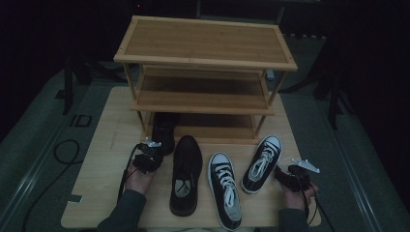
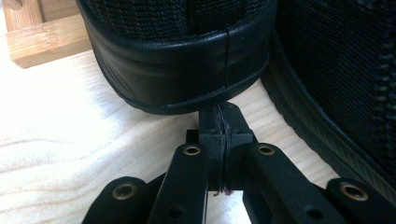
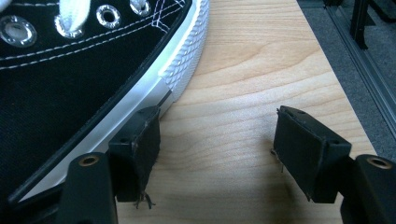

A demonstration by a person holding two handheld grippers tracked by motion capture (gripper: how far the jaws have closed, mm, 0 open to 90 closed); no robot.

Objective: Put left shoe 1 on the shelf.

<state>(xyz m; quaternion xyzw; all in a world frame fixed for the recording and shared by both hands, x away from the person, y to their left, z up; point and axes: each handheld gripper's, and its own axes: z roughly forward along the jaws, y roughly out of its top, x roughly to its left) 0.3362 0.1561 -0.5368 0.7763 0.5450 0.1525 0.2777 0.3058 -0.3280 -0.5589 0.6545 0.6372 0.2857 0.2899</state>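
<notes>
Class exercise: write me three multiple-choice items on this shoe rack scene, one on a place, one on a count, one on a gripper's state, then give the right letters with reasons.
1. Where does the black shoe nearest the left gripper lie?
A. on the rack's top shelf
B. at the foot of the wooden rack, partly under the bottom shelf
C. on the floor

2. How many black-and-white sneakers are on the table?
A. one
B. two
C. four

3. How do the right gripper's jaws stand?
A. open
B. shut on a lace
C. shut on the rack

Key: 1 B, its toe reaches under the bottom shelf; 2 B, two lie side by side; 3 A, bare table shows between them.
</notes>
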